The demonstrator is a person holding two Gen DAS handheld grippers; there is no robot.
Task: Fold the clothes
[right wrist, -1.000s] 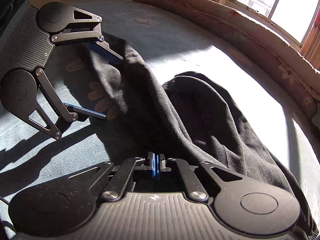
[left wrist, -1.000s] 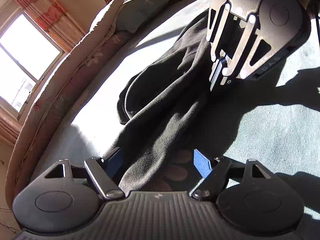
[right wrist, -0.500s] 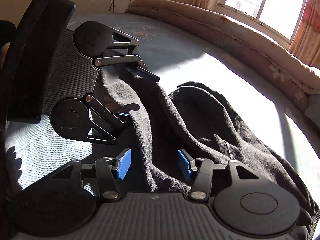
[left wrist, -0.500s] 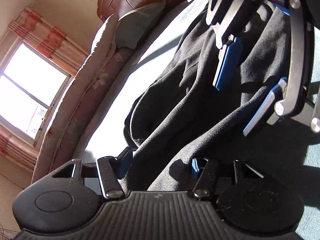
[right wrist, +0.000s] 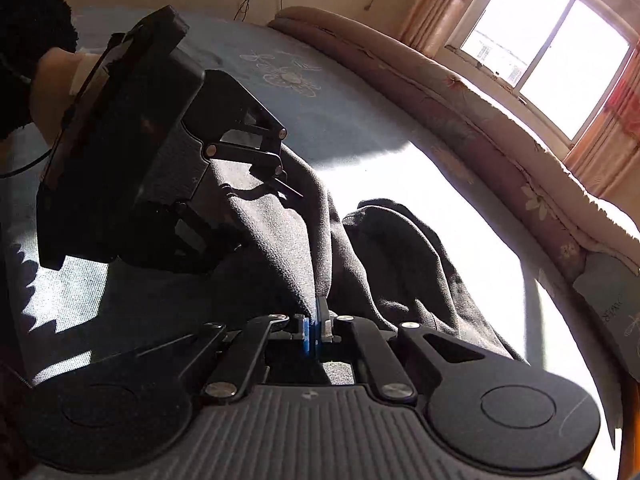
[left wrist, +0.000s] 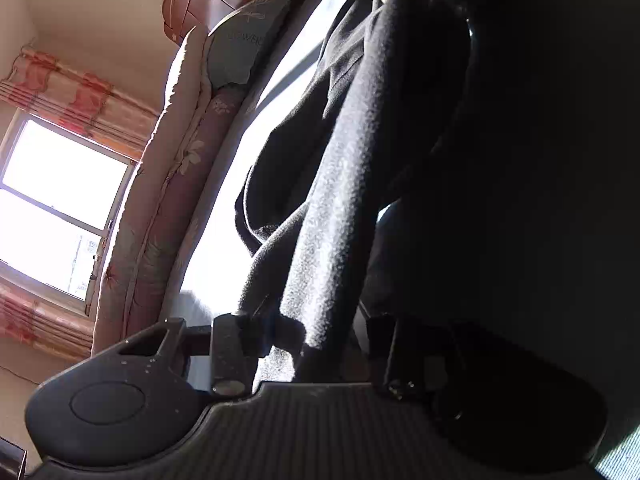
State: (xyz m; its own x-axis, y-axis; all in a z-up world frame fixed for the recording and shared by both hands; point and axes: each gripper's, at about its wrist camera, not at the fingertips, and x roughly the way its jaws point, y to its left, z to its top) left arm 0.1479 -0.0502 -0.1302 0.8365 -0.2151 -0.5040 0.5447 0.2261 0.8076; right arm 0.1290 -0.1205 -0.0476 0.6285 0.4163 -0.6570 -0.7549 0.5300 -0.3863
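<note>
Bed, sunlit: dark garment lies bunched along it, near end lifted. Step: gathering an edge to start a fold. Right gripper fingers clenched on cloth; left gripper fingers just closing, fabric pinched between. Next: lift together, spread flat. Garment's type and far end unclear; shadow hides left gripper's right finger.
</note>
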